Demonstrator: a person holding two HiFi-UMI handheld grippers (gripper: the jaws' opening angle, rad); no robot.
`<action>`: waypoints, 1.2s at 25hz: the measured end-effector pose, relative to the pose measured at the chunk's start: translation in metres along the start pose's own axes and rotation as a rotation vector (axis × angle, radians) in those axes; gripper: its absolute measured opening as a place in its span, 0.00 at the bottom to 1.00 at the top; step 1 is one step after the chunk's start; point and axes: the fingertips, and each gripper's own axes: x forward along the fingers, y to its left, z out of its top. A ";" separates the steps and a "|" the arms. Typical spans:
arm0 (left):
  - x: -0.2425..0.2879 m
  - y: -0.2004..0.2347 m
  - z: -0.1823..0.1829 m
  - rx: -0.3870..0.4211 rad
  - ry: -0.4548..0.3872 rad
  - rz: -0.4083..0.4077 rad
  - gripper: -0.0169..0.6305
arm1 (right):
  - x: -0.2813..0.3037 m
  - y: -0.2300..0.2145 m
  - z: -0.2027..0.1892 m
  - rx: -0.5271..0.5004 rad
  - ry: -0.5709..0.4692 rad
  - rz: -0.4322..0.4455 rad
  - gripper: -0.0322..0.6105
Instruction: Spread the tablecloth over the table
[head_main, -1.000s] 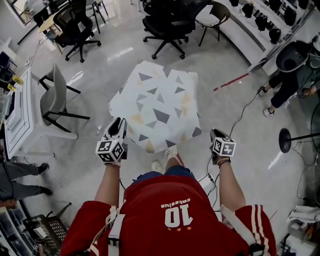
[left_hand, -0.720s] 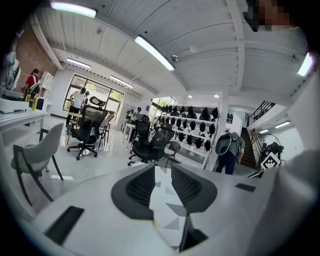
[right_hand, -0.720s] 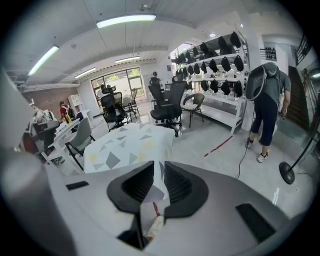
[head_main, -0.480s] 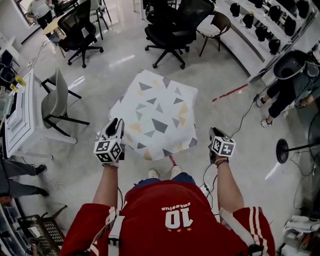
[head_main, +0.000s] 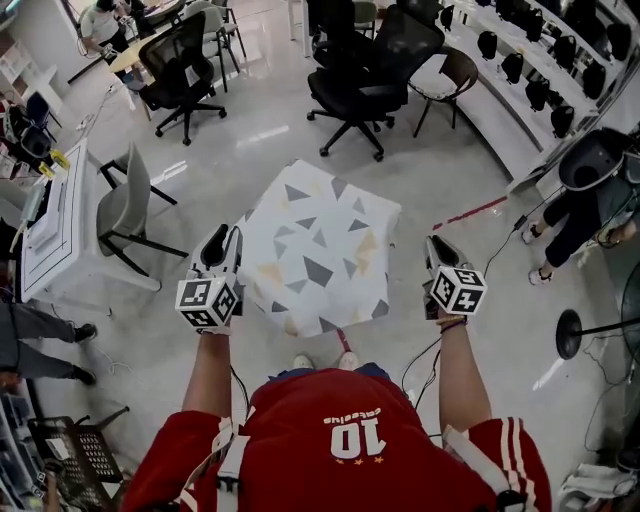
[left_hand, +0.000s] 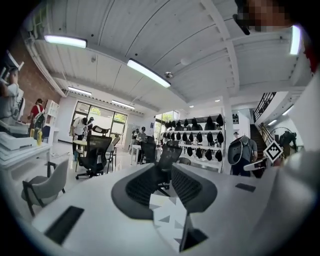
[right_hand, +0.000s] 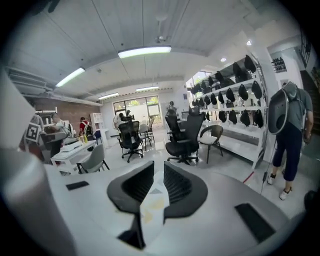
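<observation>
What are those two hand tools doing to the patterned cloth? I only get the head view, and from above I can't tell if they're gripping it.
Observer: The left gripper view shows the left gripper with its fingers closed on an edge of the tablecloth, grey triangles visible.
Operator: And the other one?
Observer: Same. In the right gripper view, the right gripper pinches a fold of it with a yellowish patch.
Operator: What's overhead?
Observer: A white panelled ceiling with long lamps lit.
</observation>
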 end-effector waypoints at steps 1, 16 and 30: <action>0.003 -0.005 0.011 0.014 -0.009 -0.002 0.19 | -0.001 0.004 0.016 -0.001 -0.032 0.018 0.15; 0.013 -0.098 0.101 0.192 -0.032 -0.052 0.18 | -0.046 0.105 0.134 -0.144 -0.176 0.258 0.15; 0.005 -0.114 0.128 0.172 -0.052 0.011 0.07 | -0.067 0.132 0.172 -0.136 -0.329 0.169 0.12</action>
